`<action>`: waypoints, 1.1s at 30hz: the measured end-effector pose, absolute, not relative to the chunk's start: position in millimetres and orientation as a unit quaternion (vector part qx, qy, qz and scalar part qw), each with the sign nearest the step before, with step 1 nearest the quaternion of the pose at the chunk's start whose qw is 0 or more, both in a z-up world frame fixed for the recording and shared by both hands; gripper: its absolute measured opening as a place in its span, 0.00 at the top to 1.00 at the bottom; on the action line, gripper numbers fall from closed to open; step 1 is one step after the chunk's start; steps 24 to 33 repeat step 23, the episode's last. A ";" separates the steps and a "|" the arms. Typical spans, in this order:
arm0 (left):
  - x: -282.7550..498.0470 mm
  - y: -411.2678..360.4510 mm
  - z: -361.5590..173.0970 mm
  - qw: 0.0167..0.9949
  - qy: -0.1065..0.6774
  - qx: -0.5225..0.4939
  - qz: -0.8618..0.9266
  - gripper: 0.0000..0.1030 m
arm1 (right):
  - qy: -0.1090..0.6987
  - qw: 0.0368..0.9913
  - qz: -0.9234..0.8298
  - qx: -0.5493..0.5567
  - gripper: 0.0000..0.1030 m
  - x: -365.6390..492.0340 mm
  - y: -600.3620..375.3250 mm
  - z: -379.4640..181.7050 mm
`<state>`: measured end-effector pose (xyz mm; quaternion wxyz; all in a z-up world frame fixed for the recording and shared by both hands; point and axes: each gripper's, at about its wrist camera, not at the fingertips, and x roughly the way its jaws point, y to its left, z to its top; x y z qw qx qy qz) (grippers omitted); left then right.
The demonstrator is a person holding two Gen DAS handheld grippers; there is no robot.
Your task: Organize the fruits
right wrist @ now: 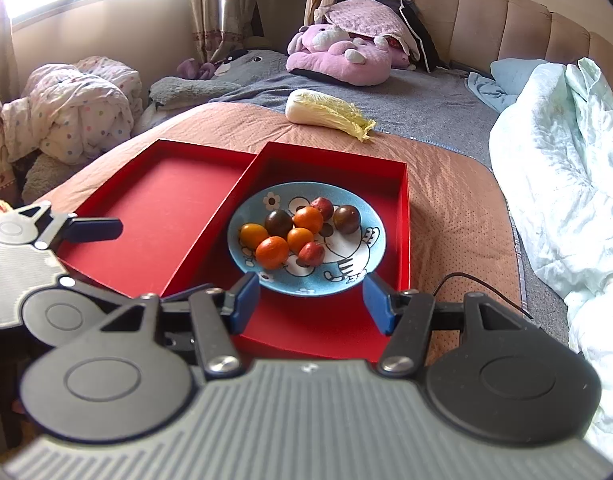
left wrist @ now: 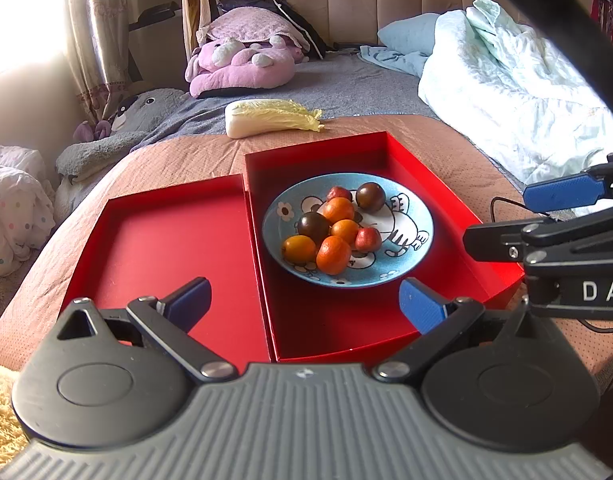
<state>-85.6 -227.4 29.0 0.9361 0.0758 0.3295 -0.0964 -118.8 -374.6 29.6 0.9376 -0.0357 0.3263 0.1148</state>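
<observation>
Both grippers, left and right, hover with jaws wide apart and empty before the plate of fruits in the right tray, left tray bare, likely for sorting.

Bed, pink-brown cover: two red trays side by side, napa cabbage beyond, black cable alongside.

Two trays are sitting side by side on the bed. The plate is lying in the right tray, with the fruits on it. The left tray is touching it. The cabbage is lying behind them.
</observation>
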 end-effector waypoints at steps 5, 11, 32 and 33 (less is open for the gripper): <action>-85.7 -227.4 29.2 0.936 0.330 0.074 -0.097 0.01 | 0.328 0.937 0.117 -0.036 0.42 -118.1 -372.2 28.7; -85.8 -227.5 29.5 0.936 0.330 0.074 -0.097 0.01 | 0.329 0.936 0.119 -0.036 0.41 -117.5 -373.2 27.8; -88.1 -227.1 28.9 0.937 0.329 0.069 -0.097 0.02 | 0.328 0.938 0.102 -0.048 0.41 -114.3 -370.3 27.1; -88.1 -227.1 28.9 0.937 0.329 0.069 -0.097 0.02 | 0.328 0.938 0.102 -0.048 0.41 -114.3 -370.3 27.1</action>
